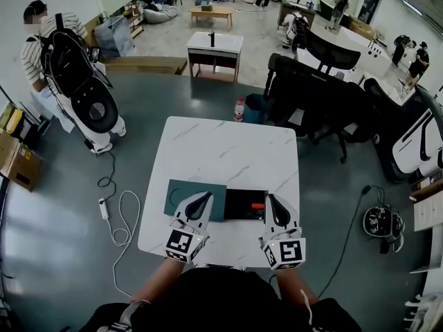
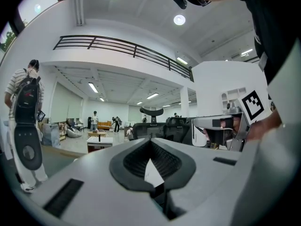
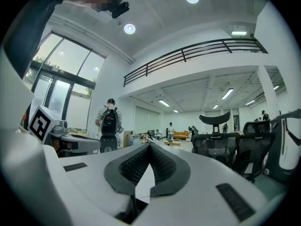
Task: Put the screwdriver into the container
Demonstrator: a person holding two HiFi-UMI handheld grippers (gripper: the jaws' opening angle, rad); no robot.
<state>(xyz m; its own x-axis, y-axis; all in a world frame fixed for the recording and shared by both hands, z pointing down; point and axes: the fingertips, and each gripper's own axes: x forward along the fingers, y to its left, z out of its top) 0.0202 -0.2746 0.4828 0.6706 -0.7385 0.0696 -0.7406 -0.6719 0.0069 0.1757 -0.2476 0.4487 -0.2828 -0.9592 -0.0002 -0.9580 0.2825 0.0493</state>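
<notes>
On the white marble table (image 1: 228,151), a black open container (image 1: 241,206) lies near the front edge. The screwdriver's red handle (image 1: 257,205) shows inside it at the right end; its shaft is too dark to make out. A teal mat (image 1: 181,194) lies just left of the container. My left gripper (image 1: 207,195) hovers over the mat, shut and empty. My right gripper (image 1: 270,197) is held at the container's right end, shut with nothing in it. Both point level away from me. In the gripper views, the left gripper (image 2: 150,139) and the right gripper (image 3: 150,145) show closed jaws against the room.
Black office chairs (image 1: 311,92) stand beyond the table's far right corner. A bottle (image 1: 239,109) sits on the floor past the far edge. A person with a backpack (image 1: 66,64) stands far left. A power strip and cable (image 1: 111,209) lie on the left floor.
</notes>
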